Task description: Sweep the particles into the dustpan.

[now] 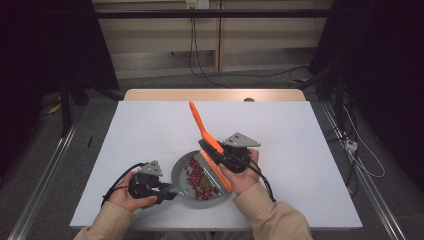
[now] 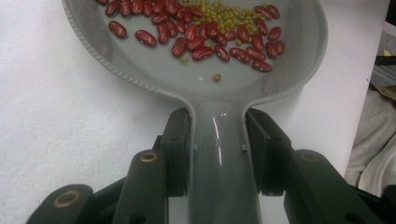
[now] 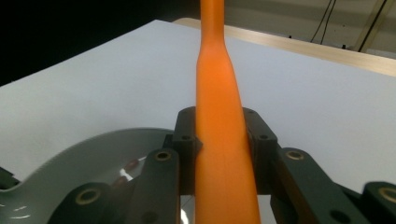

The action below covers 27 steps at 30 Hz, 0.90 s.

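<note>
A grey dustpan (image 1: 182,176) lies on the white table, holding red kidney beans (image 1: 196,175) and small yellow-green beans (image 2: 219,14). My left gripper (image 1: 167,195) is shut on the dustpan's handle (image 2: 224,158), one pad on each side of it. An orange brush (image 1: 202,131) slants up and away over the pan, its lower edge (image 1: 223,180) along the pan's right side. My right gripper (image 1: 216,156) is shut on the orange handle (image 3: 222,130), with the grey pan (image 3: 93,154) below to its left.
The white table top (image 1: 300,150) stretches around the pan, with a wooden strip (image 1: 215,95) at its far edge. Cables and dark stands lie on the floor beyond. The table's right edge and grey cloth (image 2: 373,130) are close to the pan.
</note>
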Tool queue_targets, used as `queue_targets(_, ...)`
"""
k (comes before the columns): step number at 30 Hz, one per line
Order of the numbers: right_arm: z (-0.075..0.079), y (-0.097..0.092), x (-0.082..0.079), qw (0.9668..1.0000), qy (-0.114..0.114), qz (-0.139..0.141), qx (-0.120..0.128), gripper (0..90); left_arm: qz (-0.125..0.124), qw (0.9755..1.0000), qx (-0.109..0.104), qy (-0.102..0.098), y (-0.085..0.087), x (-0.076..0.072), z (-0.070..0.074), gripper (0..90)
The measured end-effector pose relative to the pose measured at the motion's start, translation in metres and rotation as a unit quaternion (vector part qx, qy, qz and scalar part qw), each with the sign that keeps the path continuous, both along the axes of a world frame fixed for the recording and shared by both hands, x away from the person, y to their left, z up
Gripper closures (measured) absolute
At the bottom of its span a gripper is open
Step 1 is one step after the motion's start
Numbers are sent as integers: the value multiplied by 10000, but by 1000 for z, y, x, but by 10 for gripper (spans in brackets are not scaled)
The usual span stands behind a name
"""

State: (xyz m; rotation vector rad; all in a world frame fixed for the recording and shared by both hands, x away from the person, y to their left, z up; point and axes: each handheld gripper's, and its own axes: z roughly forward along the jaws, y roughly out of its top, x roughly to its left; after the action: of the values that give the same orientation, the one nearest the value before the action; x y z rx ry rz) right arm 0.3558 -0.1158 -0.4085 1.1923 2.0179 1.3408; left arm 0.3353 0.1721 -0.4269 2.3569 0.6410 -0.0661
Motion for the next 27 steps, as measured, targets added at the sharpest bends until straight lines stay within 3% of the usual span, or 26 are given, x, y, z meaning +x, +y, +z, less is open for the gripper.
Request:
queue_targets(9,-22,-18,13,9987,77,-268,-427,713,35,10000,-26,48,0,0,0,629)
queue_targets(11,-31,-14,12,9980,111,-236,-581,713,4,10000,4,41,0,1,0,629)
queue_targets(12,-33,-10,11,9986,60,-147,-509,713,9,10000,1,39,0,1,0,628)
queue_targets(17,-32,15,-2,9981,54,75,-609,710,8,10000,11,39,0,1,0,629)
queue_targets(20,-27,17,-5,9991,16,159,-404,713,40,10000,-35,43,0,0,-1,628)
queue_targets(22,-24,20,-7,9994,105,283,-195,713,39,10000,-25,32,0,0,-1,625)
queue_targets(24,-24,23,-9,9991,14,348,-262,713,7,10000,7,-10,0,-1,-1,624)
queue_targets(27,-19,20,-7,9993,-5,359,-116,712,18,10000,11,-62,1,-1,-1,604)
